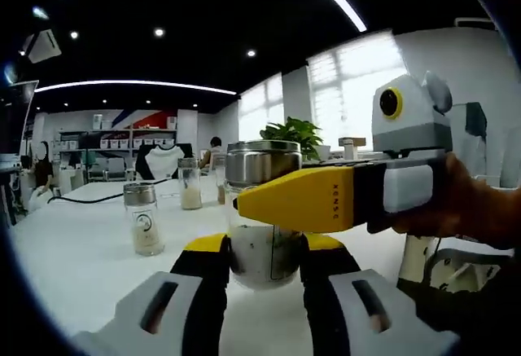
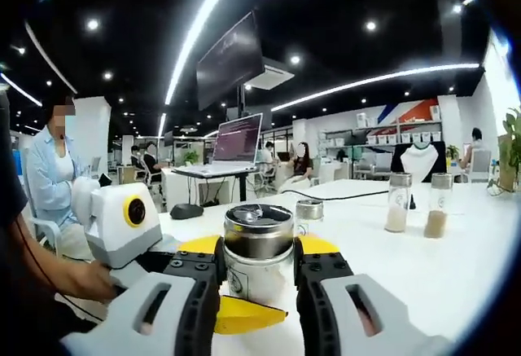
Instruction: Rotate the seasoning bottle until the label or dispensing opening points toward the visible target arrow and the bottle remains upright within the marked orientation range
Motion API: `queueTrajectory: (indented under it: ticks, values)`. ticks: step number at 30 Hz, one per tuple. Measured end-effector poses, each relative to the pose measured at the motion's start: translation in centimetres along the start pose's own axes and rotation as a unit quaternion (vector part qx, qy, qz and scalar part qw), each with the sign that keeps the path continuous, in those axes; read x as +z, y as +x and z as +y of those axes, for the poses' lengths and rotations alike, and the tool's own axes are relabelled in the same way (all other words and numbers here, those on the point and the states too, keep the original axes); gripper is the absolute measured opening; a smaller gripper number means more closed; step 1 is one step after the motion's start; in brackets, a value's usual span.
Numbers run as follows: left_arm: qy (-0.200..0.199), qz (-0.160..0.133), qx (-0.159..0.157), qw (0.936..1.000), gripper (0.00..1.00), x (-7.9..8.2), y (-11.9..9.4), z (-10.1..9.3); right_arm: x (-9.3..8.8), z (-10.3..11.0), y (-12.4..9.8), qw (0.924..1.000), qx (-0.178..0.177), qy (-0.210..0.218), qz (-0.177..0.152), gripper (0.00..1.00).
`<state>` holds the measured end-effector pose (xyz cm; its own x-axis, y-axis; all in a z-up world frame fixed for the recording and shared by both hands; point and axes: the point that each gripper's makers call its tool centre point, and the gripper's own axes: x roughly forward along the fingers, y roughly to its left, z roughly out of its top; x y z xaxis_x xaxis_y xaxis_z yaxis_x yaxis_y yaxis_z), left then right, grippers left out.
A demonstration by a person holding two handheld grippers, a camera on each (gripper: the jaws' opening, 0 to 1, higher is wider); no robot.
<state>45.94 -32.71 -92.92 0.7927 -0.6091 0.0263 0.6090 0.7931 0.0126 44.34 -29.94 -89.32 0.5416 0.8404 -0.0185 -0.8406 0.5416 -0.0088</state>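
Left claw (image 1: pixel 264 262) grips glass body of seasoning bottle (image 1: pixel 262 209), upright on white bench (image 1: pixel 73 250). Right claw (image 2: pixel 259 262) clamps its steel lid (image 2: pixel 258 230). Three small jars stand beyond left claw.

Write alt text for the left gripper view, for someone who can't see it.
Two black-and-yellow jaws of the left gripper close around the glass body of a steel-capped seasoning bottle on a white table, while the right gripper, yellow-tipped and held in a hand, reaches its cap from the right. Three smaller jars stand behind.
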Motion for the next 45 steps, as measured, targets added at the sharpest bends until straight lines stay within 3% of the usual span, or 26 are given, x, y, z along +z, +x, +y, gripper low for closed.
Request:
queueTrajectory:
  ticks: [3, 8, 12, 21, 25, 29, 34, 38, 45]
  values:
    - [-0.004, 0.000, 0.004, 1.0000, 0.36, -0.1, 0.0, 0.2, -0.1, 0.2, 0.3, 0.9998, -0.006, -0.018, 0.006, 0.31]
    - [-0.029, 0.002, -0.004, 0.9996, 0.36, -0.2, 0.0, 0.5, -0.2, -0.3, 0.6, 0.9999, -0.013, -0.005, 0.001, 0.31]
    - [-0.017, 0.005, -0.009, 0.9998, 0.38, -0.2, 0.0, 0.6, -0.1, -0.8, 1.0, 0.9998, -0.010, 0.016, -0.001, 0.30]
    - [0.004, 0.017, -0.002, 0.9998, 0.56, -0.2, 0.0, 1.2, 0.5, -3.5, 2.1, 0.9993, -0.036, 0.006, -0.005, 0.30]
    - [-0.001, 0.017, 0.010, 0.9998, 0.71, 0.0, -0.2, 2.1, 0.6, -4.6, 2.7, 0.9991, -0.042, 0.007, -0.009, 0.30]
    - [0.005, 0.017, 0.012, 0.9998, 0.77, 0.2, -0.4, 2.5, 0.6, -5.6, 3.3, 0.9991, -0.041, 0.005, -0.008, 0.30]
    - [0.005, 0.028, 0.025, 0.9993, 0.93, -0.1, -0.5, 3.4, 0.6, -7.0, 3.9, 0.9988, -0.045, 0.015, -0.010, 0.30]
    - [0.005, 0.021, 0.034, 0.9992, 1.00, 0.3, -0.8, 4.1, 0.2, -8.8, 4.5, 0.9987, -0.050, 0.010, 0.000, 0.30]
    - [0.004, 0.031, 0.034, 0.9990, 1.00, 0.1, -1.0, 4.4, -0.2, -11.0, 5.3, 0.9987, -0.047, 0.019, -0.004, 0.30]
